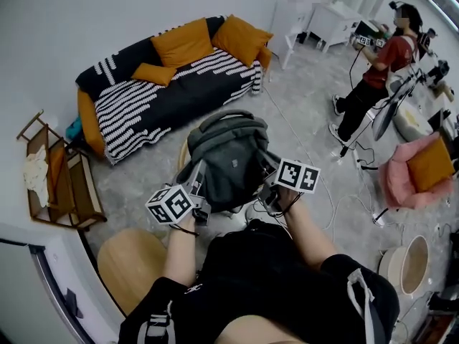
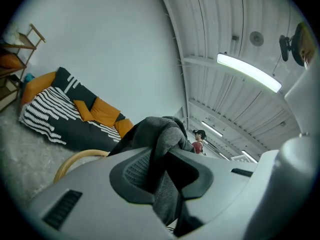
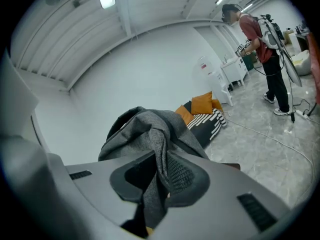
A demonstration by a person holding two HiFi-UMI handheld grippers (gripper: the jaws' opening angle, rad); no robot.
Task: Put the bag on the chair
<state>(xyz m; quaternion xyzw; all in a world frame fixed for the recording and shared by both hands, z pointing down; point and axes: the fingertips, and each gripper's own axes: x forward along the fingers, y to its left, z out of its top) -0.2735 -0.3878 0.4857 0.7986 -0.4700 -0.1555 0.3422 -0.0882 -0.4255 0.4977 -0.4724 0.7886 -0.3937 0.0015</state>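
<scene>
Both pairs of jaws are clenched on grey fabric. The left gripper (image 2: pixel 161 180) pinches a fold of the bag (image 2: pixel 162 134) between its pads, and the right gripper (image 3: pixel 157 180) bites another fold of the same bag (image 3: pixel 145 129) in the same way.

From the head view, the bag (image 1: pixel 229 156) is a grey backpack held in front of the person, with the left gripper (image 1: pixel 201 192) on its near left side and the right gripper (image 1: pixel 269 186) on its near right. It hangs directly over the chair (image 1: pixel 182 155), whose pale curved wooden rim peeks out at the bag's left edge (the same rim (image 2: pixel 75 160) shows in the left gripper view, just below the fabric). Whether the bag's base already touches the seat cannot be told, since the bag covers it.

Beyond the chair stands a sofa (image 1: pixel 172 95) draped in black-and-white stripes, with orange cushions (image 1: pixel 185 43) along its back. A wooden rack (image 1: pixel 54 185) stands near the left wall. A round wooden top (image 1: pixel 133 264) sits beside the person's left arm. Well apart at the right, a second person (image 1: pixel 380 77) in a red top stands by a pink seat (image 1: pixel 416 170).
</scene>
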